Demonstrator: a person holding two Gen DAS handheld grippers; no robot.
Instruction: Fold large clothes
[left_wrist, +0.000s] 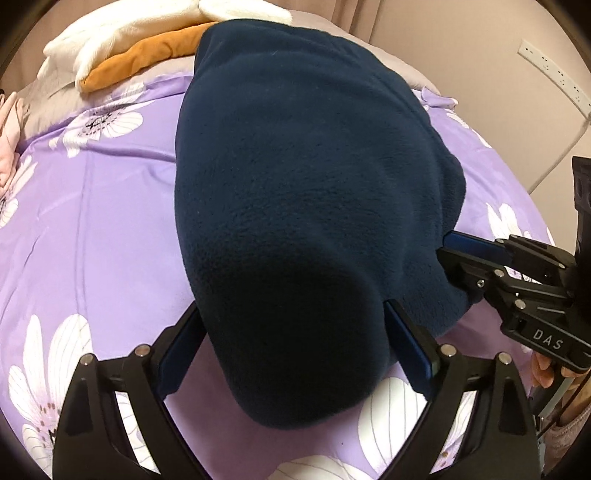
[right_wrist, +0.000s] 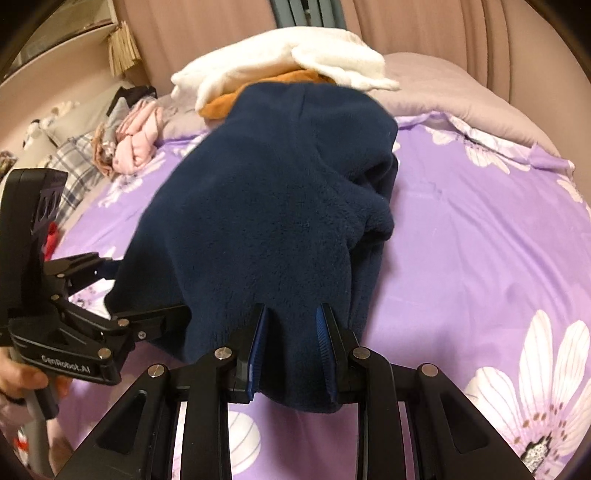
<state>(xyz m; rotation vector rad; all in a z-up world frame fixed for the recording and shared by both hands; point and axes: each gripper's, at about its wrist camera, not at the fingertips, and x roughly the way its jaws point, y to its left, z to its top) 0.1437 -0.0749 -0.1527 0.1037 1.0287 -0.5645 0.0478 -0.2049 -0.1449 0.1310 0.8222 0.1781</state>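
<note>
A dark navy fleece garment (left_wrist: 295, 177) lies along the middle of the bed (left_wrist: 92, 221), on a purple sheet w/ big white flowers. Its far end reaches toward the head of the bed, where a white fluffy item (right_wrist: 280, 62) sits on top of an orange one (left_wrist: 147, 55). The garment's near end sits at both tools.

Left tool (left_wrist: 295, 354): jaws wide apart, the blue pads on either side of the garment's rounded near end. The fabric is between them, but the pads don't clearly press on it (the left pad sits right at the cloth edge; can't tell if it touches).

Right tool (right_wrist: 291, 347): jaws close together, clamped on a thick bunch of the fleece, which bulges out between and below the blue pads. In the left wrist view it comes in from the right edge of the bed, biting the garment's side.

A hand (right_wrist: 22, 376) grips the left tool's handle. A pink crumpled cloth (right_wrist: 136, 147) lies near the left edge of the bed, beside plaid fabric (right_wrist: 74, 166).
</note>
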